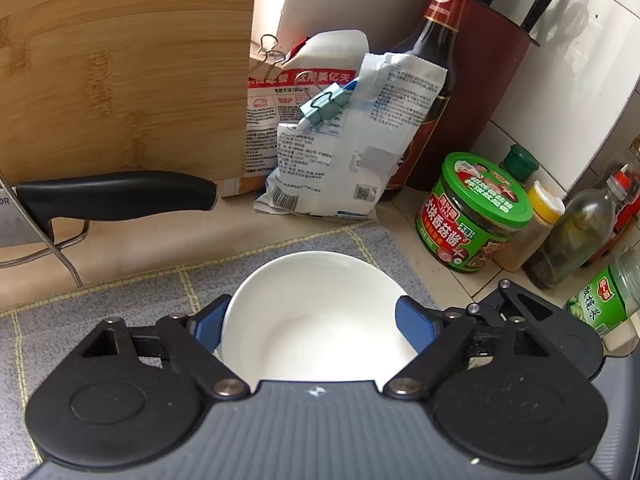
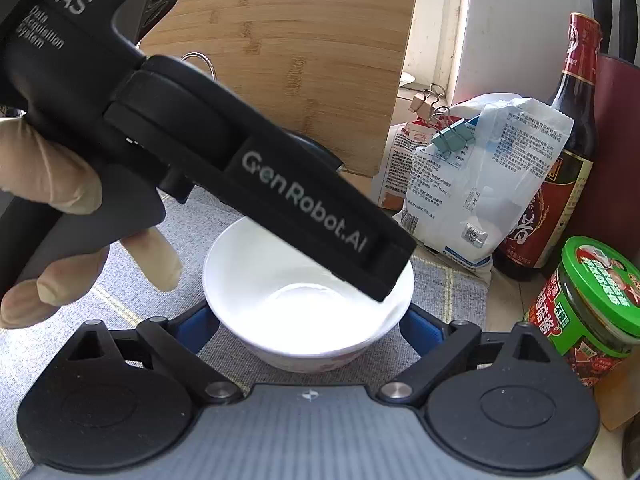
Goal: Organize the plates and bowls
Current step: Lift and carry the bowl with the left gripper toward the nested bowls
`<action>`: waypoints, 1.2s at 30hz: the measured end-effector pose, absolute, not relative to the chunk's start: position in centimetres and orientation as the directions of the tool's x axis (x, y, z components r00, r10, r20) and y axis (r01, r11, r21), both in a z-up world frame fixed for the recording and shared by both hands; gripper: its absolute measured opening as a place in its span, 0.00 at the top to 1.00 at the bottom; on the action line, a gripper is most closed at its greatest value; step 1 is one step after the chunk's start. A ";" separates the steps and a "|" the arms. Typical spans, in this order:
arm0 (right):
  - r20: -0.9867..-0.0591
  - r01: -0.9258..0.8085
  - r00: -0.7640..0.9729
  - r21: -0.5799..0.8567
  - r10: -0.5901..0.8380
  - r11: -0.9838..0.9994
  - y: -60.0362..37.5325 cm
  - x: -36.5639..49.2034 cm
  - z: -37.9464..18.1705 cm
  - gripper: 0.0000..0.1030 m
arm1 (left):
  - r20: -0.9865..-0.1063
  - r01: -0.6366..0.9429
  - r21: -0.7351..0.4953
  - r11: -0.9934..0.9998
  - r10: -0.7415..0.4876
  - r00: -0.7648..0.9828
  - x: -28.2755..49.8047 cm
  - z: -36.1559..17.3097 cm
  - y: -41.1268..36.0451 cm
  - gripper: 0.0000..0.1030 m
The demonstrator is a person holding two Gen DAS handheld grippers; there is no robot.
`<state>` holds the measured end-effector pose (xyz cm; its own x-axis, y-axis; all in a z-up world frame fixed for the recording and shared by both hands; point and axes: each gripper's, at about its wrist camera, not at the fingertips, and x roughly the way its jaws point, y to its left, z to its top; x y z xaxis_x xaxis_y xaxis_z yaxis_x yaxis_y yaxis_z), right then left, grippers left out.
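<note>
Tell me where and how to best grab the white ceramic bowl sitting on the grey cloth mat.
Grip the white ceramic bowl across its outer wall just under the rim, coming from above and the near side. It stands upright and open on the grey cloth mat, and its round flaring sides give opposing pads a matching seat. The left claw already clamps it so.

You are working at a home kitchen counter. A bamboo cutting board (image 1: pixel 120 68) leans against the white tiled wall (image 1: pixel 560 92), and a black-handled knife (image 1: pixel 116 196) sits in a wire rack before it. Clipped seasoning bags (image 1: pixel 320 152) stand beside a dark soy sauce bottle (image 1: pixel 436 60) and a dark red knife block (image 1: pixel 500 68). A green-lidded sauce jar (image 1: pixel 472 212), a yellow-capped spice bottle (image 1: pixel 536 224) and an oil bottle (image 1: pixel 576 232) crowd the corner, and a grey checked cloth (image 1: pixel 120 308) covers the counter.
</note>
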<state>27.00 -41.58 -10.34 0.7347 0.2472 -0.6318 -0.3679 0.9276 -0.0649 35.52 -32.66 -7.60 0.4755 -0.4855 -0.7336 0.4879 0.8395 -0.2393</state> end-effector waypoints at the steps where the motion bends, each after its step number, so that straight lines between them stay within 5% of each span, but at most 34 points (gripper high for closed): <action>1: -0.631 -0.368 0.736 -0.069 0.245 0.927 -41.5 26.9 -10.3 0.05 | -0.735 0.488 -0.238 0.840 -0.484 0.475 35.5 -7.6 -32.7 0.16; 36: -0.645 -0.422 0.712 -0.078 0.277 0.903 -39.8 23.5 -8.0 0.09 | -0.721 0.459 -0.235 0.856 -0.471 0.509 31.3 -5.1 -30.6 0.16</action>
